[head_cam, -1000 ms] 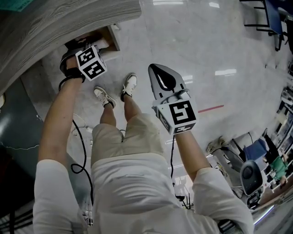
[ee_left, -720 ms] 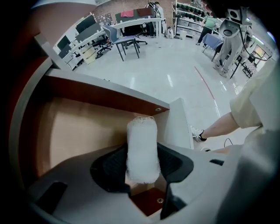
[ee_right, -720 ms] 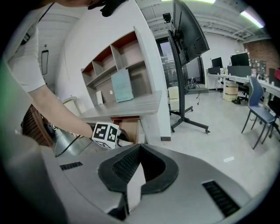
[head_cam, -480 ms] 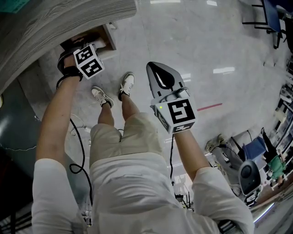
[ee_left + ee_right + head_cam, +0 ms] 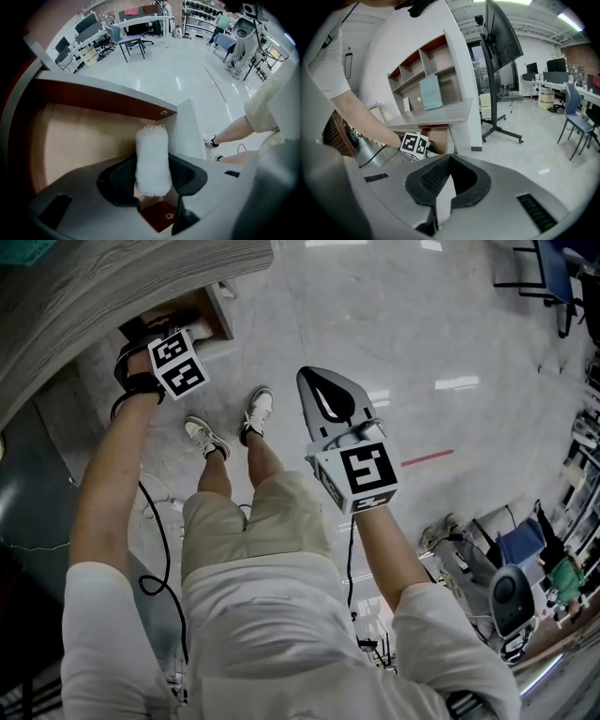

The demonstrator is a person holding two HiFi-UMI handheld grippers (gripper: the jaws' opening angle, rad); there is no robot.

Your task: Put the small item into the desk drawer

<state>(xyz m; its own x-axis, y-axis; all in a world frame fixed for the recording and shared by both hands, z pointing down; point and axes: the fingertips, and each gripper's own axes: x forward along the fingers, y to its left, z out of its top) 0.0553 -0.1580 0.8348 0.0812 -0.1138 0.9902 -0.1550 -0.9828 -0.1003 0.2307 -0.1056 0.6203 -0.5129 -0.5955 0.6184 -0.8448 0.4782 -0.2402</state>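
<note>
Clamping the white roll (image 5: 152, 150), left gripper (image 5: 152, 176) hangs over the drawer (image 5: 79, 140); right gripper (image 5: 450, 157) jaws together.

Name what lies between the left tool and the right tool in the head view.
Between the left tool and right tool: the person's two shoes and shins on the pale floor, seen in the head view.

No word, number or brand can be read anywhere. The only print is black-and-white square patterns (codes, not letters) on the cube (image 5: 178, 364) of the left gripper (image 5: 152, 161) and the cube (image 5: 364, 476) of the right gripper (image 5: 328, 381).
</note>
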